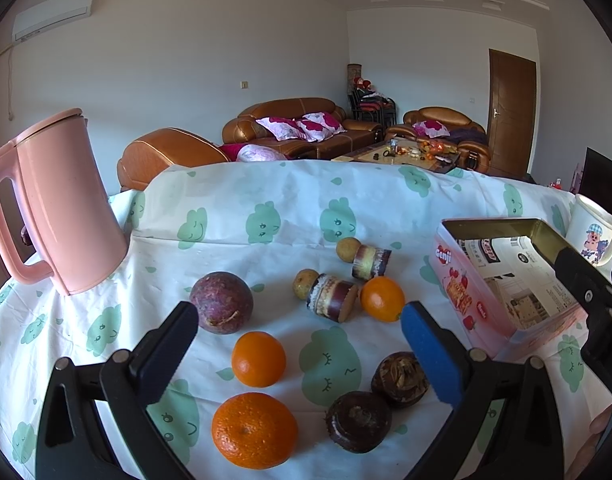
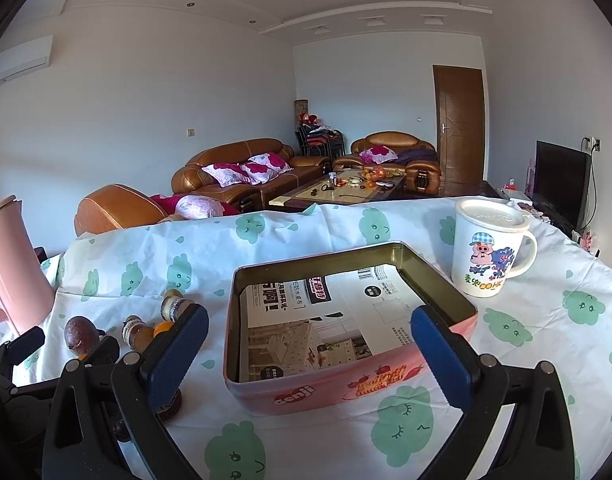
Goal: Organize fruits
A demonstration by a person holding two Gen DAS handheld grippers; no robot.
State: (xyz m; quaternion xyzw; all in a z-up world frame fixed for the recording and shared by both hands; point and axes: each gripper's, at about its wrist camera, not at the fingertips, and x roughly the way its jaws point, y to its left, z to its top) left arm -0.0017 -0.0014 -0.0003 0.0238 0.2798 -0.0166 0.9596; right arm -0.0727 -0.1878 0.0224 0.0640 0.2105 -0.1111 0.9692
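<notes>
Your fruits lie loose on the tablecloth (image 1: 265, 200) between the pink kettle (image 1: 61, 204) and the pink tin (image 1: 502, 280): a big orange (image 1: 253, 430) nearest you, a smaller orange (image 1: 258, 359) just behind it, a third orange (image 1: 382, 299) farther back, and a purple passion fruit (image 1: 221, 302) to their left. Two dark water chestnuts (image 1: 380, 394) sit touching each other on the right, and two sugarcane pieces (image 1: 348, 282) lie behind, each with a small yellowish fruit (image 1: 303, 283) at its far end. Your left gripper (image 1: 299, 354) hangs over this cluster with its fingers spread wide, holding nothing. Your right gripper (image 2: 310, 350) is likewise released, its blue pads (image 2: 440, 360) spanning the near end of the tin, which stands open with only a printed sheet (image 2: 326, 316) inside. A lidded cartoon mug (image 2: 490, 248) stands just beyond the tin's far right corner.
</notes>
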